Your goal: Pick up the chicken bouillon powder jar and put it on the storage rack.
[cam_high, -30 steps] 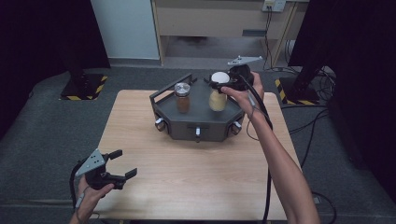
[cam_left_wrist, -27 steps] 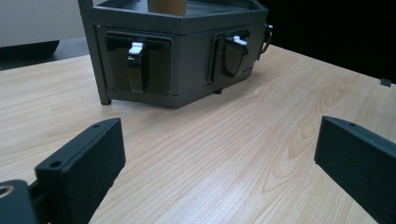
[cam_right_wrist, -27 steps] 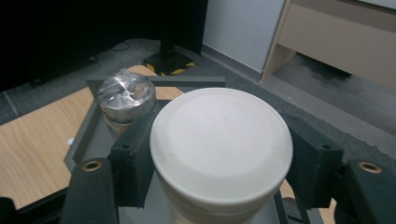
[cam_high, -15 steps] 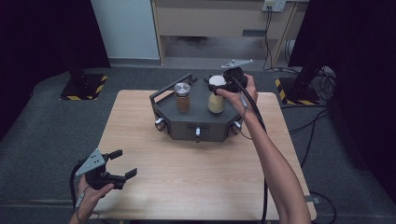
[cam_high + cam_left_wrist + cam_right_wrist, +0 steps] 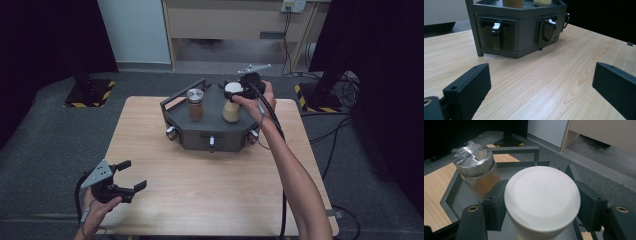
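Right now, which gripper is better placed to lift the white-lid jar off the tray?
Right. The right gripper already has its fingers against the white-lid jar on the tray. The left gripper hangs open over the table's near edge, far from both jars.

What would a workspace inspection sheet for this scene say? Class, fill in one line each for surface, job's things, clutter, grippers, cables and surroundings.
Surface: wooden table, bare around the tray.
Job's things: white-lidded jar and silver-lidded jar of brown contents stand upright in the grey hexagonal tray.
Clutter: nothing seen.
Grippers: right gripper has its jaws against the white lid's sides; left gripper is open, off at the table's near left corner.
Cables: black cable trails along the right forearm.
Surroundings: grey carpet, stand bases with yellow-black tape, cabinet behind.
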### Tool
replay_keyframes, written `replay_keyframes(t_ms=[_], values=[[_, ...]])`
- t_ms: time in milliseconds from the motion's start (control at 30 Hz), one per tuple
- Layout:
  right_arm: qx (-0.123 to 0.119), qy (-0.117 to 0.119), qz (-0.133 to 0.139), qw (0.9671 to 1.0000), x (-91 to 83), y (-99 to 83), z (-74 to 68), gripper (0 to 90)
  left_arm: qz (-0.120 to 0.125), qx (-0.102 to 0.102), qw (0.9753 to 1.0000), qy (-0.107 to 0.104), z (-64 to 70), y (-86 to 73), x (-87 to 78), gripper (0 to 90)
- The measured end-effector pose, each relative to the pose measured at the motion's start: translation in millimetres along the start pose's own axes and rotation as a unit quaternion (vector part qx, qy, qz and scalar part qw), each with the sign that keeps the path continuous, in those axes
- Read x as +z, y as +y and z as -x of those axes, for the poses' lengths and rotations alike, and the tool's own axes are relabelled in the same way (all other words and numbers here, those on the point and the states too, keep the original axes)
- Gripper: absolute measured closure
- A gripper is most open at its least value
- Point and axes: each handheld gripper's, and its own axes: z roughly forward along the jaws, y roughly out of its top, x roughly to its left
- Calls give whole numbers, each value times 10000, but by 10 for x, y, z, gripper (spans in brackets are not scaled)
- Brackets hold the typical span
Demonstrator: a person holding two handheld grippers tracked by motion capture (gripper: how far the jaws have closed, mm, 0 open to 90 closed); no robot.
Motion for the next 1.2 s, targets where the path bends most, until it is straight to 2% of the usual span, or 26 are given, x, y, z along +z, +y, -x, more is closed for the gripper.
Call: replay_keyframes(t_ms=[67, 133, 167, 200, 233, 300, 367, 533, 600, 867, 1067, 1200], values=[[-14, -8, -16, 10000, -12, 1, 1, 330, 1, 2, 10000, -3, 3, 0, 1, 9], [-108, -188, 71, 9997, -18, -38, -59, 211, 0, 8, 10000, -19, 1, 2, 0, 8], [-41, -220, 137, 9997, -21, -70, -73, 180, 13, 2, 10000, -30, -2, 0, -2, 9], [103, -151, 185, 9997, -32, -92, -61, 153, 20, -3, 10000, -30, -3, -1, -3, 9], [149, -139, 251, 9995, -51, -111, -64, 111, 14, -5, 10000, -28, -4, 0, -2, 9], [75, -146, 396, 9991, -113, -133, -77, 86, 13, -12, 10000, -36, -7, -1, 1, 9], [112, -148, 556, 9983, -184, -149, -69, 38, 19, -2, 10000, -42, -4, 0, 1, 9], [71, -88, 887, 9960, -381, -152, 5, 26, 11, 8, 10000, -52, -1, 3, 6, 9], [156, 28, 1030, 9946, -460, -163, 52, 25, 14, 11, 10000, -50, -1, 3, 4, 9], [97, 270, 1355, 9904, -779, -243, 111, 37, -6, 16, 10000, -42, 3, 6, 9, 9], [33, 427, 1682, 9848, -1029, -481, 98, 41, -3, -7, 10000, -20, 3, 0, 7, 9], [85, 580, 1840, 9812, -1159, -670, 108, 46, -13, -6, 10000, -9, 9, 2, 9, 10]])
